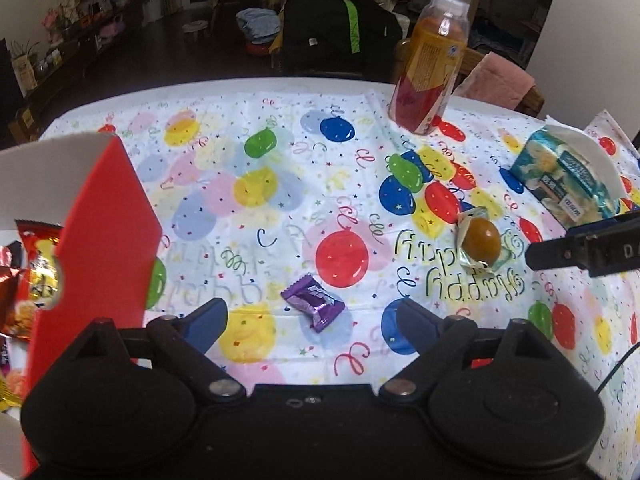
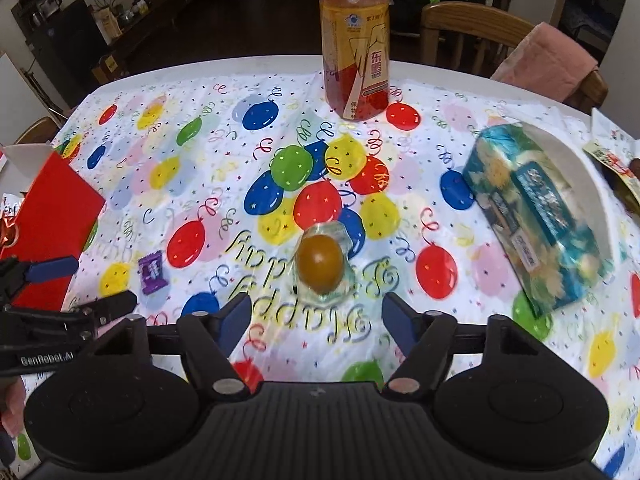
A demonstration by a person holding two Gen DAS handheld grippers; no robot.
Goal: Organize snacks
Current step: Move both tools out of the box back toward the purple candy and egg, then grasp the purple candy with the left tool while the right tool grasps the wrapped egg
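Snacks are spread over a balloon-print tablecloth (image 1: 280, 152). The left gripper (image 1: 312, 320) is held spread, empty, just short of a purple wrapped candy (image 1: 313, 305). The right gripper (image 2: 316, 316) is likewise spread and empty, just short of a brown egg in clear wrap (image 2: 321, 258). A red box (image 1: 100, 232) containing snack packets (image 1: 32, 272) is positioned at the left.

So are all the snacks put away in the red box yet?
Not yet. Some shiny snack packets already sit inside the red cardboard box. Nothing is held: the left gripper hovers open over the purple wrapped candy, and the right gripper is open before the brown egg in clear wrap. Both are left on the balloon tablecloth.
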